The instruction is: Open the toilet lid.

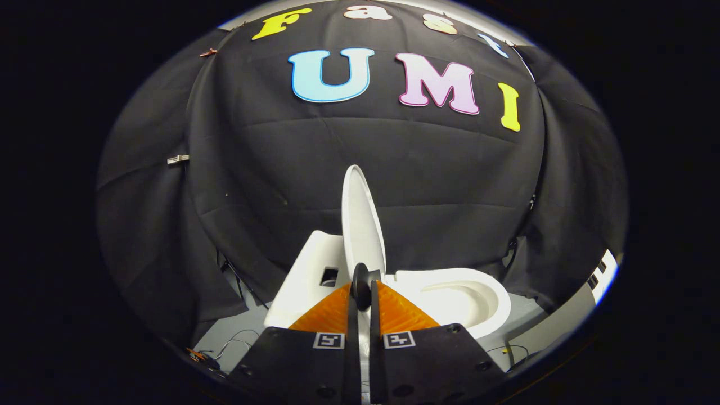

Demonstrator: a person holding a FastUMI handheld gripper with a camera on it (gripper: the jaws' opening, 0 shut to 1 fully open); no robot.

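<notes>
Looking along your gripper (360, 289): fingers are nearly together w/ only a thin slit between them, clamped on a small dark knob (360, 281) at the lid's lower edge. Toilet lid (361, 219) stands upright, edge-on, just ahead of the tips. Open bowl (478, 298) sits ahead to the right; white tank (306, 270) ahead to the left.

Lighting: dim booth, light falling from above and in front; white toilet lid (363, 216) and bowl rim (478, 292) brightest, no blown glare. Shadow: soft, inside the bowl. Focus: sharp centrally. Distortion: strong fisheye bowing at the edges, cloth wall (281, 185) darkening outward.
</notes>
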